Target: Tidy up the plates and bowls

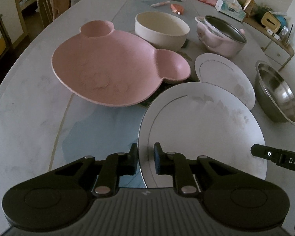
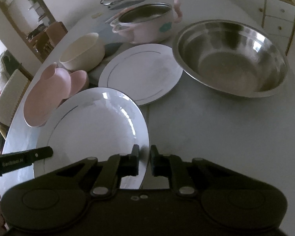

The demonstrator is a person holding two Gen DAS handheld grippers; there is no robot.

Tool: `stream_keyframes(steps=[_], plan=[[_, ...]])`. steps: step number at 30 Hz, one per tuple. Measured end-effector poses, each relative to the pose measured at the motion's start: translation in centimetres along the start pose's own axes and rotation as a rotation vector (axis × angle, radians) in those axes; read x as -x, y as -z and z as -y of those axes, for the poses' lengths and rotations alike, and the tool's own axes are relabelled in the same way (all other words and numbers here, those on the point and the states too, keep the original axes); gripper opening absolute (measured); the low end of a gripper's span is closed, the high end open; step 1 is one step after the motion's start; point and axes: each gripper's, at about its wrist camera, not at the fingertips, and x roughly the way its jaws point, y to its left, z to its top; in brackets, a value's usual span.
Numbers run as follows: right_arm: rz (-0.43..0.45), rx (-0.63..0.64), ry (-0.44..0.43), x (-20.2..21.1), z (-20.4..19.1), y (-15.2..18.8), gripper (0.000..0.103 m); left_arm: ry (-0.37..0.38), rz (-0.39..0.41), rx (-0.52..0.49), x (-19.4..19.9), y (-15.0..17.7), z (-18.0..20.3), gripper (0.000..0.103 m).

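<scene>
A white plate [image 1: 202, 125] [image 2: 96, 125] is held between both grippers, tilted above the table. My left gripper [image 1: 145, 157] is shut on its left rim. My right gripper [image 2: 144, 161] is shut on its right rim and shows at the right edge of the left wrist view [image 1: 277, 157]. A second white plate [image 1: 224, 76] [image 2: 141, 74] lies flat beyond it. A pink bear-shaped plate [image 1: 112, 66] [image 2: 47, 96] lies to the left, a cream bowl [image 1: 161, 29] [image 2: 82, 53] behind it. A steel bowl [image 1: 277, 92] [image 2: 230, 57] sits right.
A pink pot [image 1: 222, 35] [image 2: 145, 23] stands at the back of the marble table [image 1: 29, 118]. A tissue box [image 1: 230, 7], bottles and pink cloth lie farther back. Wooden chairs [image 1: 53, 2] stand at the far left, a sideboard [image 2: 275, 15] on the right.
</scene>
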Motion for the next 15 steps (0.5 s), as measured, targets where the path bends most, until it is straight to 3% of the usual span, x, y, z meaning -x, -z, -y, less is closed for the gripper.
stream_keyframes(steps=[8,15], plan=[[-0.033,0.006,-0.027,0.6,-1.0,1.4,0.011,0.003,-0.019,0.020,1.8,2.0,-1.7,0.015],[-0.053,0.060,-0.066,1.8,-4.1,3.2,0.011,-0.032,0.000,0.052,4.7,4.1,-4.6,0.015]])
